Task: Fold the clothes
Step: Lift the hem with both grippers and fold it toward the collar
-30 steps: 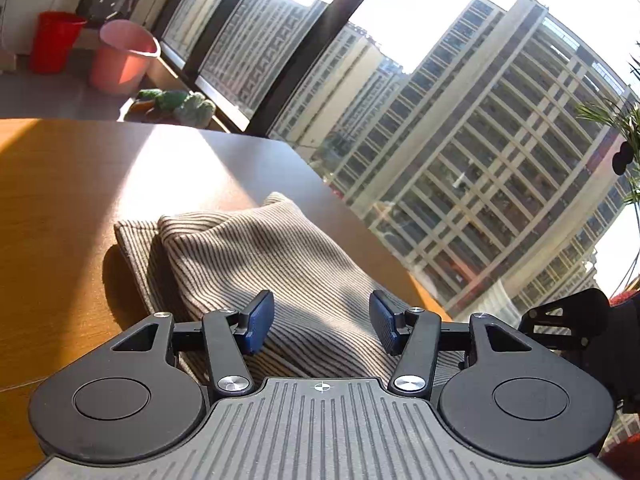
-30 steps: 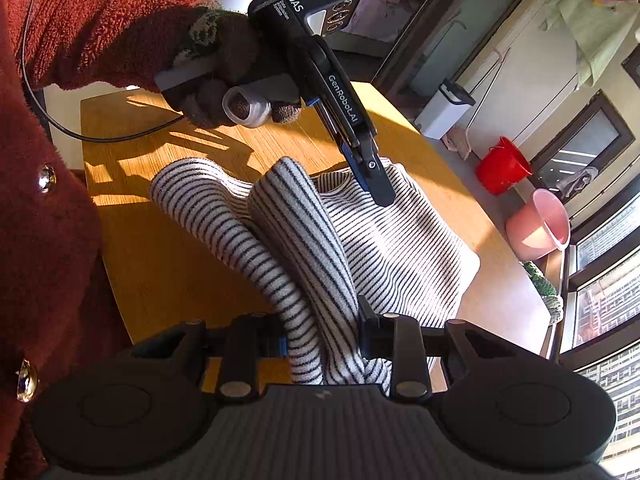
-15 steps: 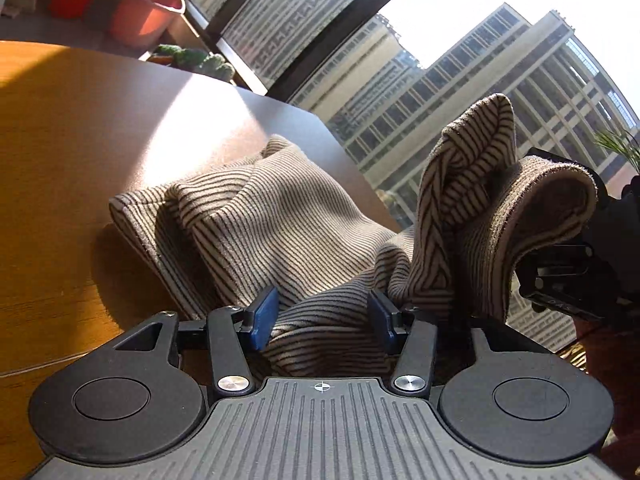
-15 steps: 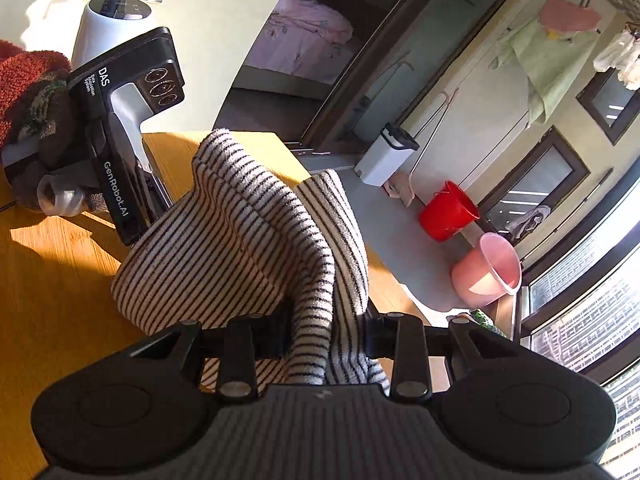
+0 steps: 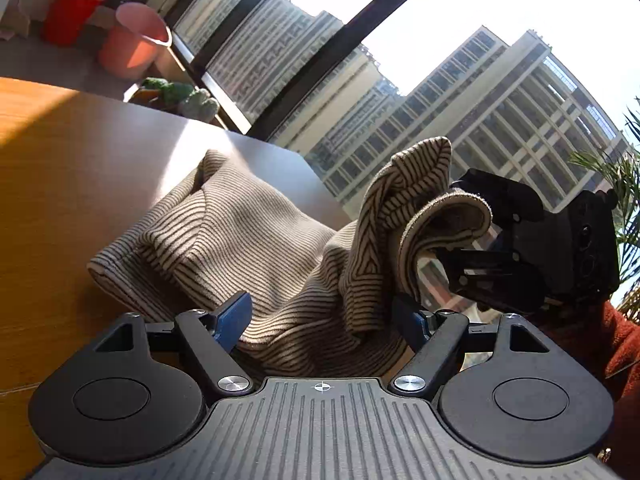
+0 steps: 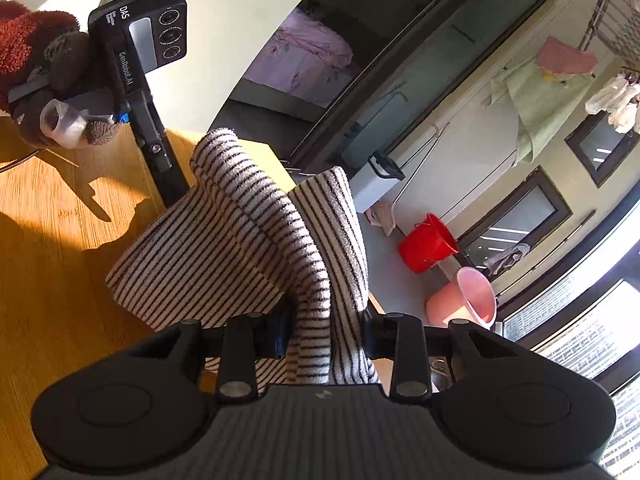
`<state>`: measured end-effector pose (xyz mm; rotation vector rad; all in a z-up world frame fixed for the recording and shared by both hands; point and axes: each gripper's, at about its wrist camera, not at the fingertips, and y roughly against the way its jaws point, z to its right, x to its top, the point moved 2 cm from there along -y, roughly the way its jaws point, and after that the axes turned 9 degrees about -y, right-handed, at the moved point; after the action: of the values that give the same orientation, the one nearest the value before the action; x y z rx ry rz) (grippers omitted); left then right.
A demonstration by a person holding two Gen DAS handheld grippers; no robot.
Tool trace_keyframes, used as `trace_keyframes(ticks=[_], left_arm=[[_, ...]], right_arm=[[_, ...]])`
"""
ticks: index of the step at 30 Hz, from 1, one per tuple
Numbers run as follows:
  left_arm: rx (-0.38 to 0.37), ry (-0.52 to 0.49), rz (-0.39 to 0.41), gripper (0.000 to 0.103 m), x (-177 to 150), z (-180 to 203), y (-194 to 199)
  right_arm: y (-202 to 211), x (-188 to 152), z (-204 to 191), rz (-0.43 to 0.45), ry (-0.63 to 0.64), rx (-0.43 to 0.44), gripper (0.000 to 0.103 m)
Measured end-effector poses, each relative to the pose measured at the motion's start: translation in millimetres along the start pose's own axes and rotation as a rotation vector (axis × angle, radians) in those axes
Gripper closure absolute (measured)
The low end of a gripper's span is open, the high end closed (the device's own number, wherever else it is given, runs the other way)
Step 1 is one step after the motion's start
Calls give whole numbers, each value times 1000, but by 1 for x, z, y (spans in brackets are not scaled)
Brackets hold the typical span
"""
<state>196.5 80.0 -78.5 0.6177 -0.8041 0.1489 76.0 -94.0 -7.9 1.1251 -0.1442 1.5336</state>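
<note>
A wooden table (image 5: 60, 200) stood beside tall windows, with a striped knit sweater (image 5: 224, 240) lying on it near the window-side edge. Most of the garment rested flat on the wood, while one bunched part rose off the surface, drawn up toward the right.

The right gripper (image 6: 324, 332) was clamped on that raised fabric, a thick striped roll running between its fingers. It was held above the table, angled down along the cloth. The left gripper (image 5: 320, 318) stood with its blue-padded fingers (image 5: 234, 316) spread wide, low over the near edge of the sweater with cloth lying between them but not pinched. In the right wrist view, a gloved hand (image 6: 60, 92) with a red fleecy sleeve held its handle.

The step in hand looked like a fold in mid-carry. The next move would likely call for laying the lifted part across the flat part, edges roughly aligned, while the left gripper steadied the base.
</note>
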Motion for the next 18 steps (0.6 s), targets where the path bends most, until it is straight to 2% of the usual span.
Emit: trace_keyframes(ticks=[3, 6, 10, 13, 15, 18], left_arm=[[4, 25, -2, 30, 2, -4, -5], [8, 51, -4, 45, 4, -7, -10], [13, 84, -7, 45, 6, -12, -16], [16, 110, -9, 45, 8, -15, -21], [24, 107, -14, 45, 10, -16, -25], [48, 49, -31, 45, 14, -9, -30]], right_arm=[[19, -9, -3, 11, -37, -26, 72], [40, -9, 2, 21, -91, -31, 75], [81, 10, 1, 74, -64, -20, 76], [91, 35, -3, 107, -1, 18, 76], [85, 48, -9, 116, 60, 44, 76], [53, 58, -10, 89, 91, 67, 76]])
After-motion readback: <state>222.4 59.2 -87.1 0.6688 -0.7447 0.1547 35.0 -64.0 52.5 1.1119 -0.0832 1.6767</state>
